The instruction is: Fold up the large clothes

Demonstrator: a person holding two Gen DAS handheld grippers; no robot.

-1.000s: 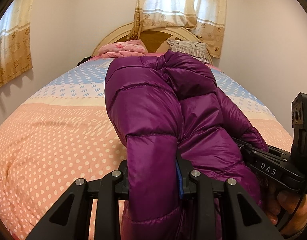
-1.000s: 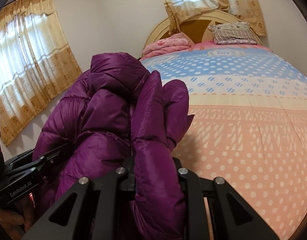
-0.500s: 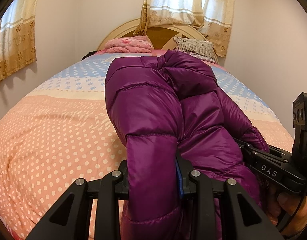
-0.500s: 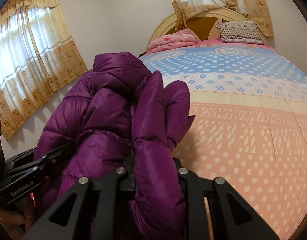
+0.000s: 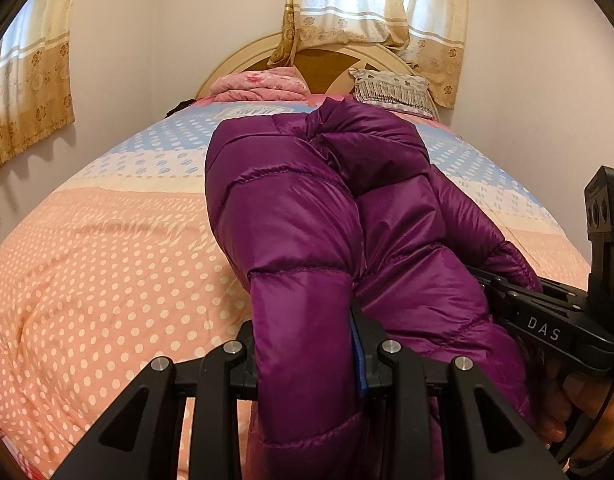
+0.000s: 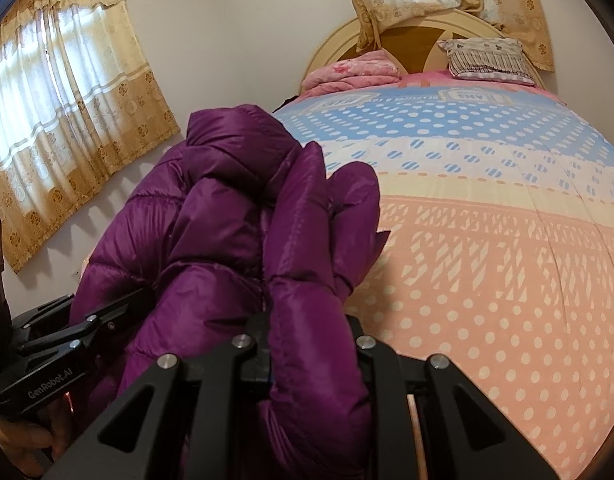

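A purple puffer jacket (image 5: 307, 216) hangs bunched between my two grippers above the near end of the bed; it also fills the left of the right wrist view (image 6: 235, 224). My left gripper (image 5: 307, 356) is shut on a thick fold of the jacket. My right gripper (image 6: 311, 344) is shut on another fold of it. In the left wrist view the right gripper's body (image 5: 547, 320) shows at the right, pressed into the jacket. In the right wrist view the left gripper's body (image 6: 47, 344) shows at the lower left. The fingertips are hidden in the fabric.
The bed (image 5: 107, 260) has a polka-dot cover, peach near me and blue farther off (image 6: 487, 240). A folded pink blanket (image 5: 263, 86) and a pillow (image 6: 487, 60) lie by the headboard. Curtained windows (image 6: 67, 120) are on the walls at left and behind the bed.
Both grippers, still holding the jacket, have shifted slightly over the bed, so the headboard and curtains sit a little differently in view. The grips have not changed.
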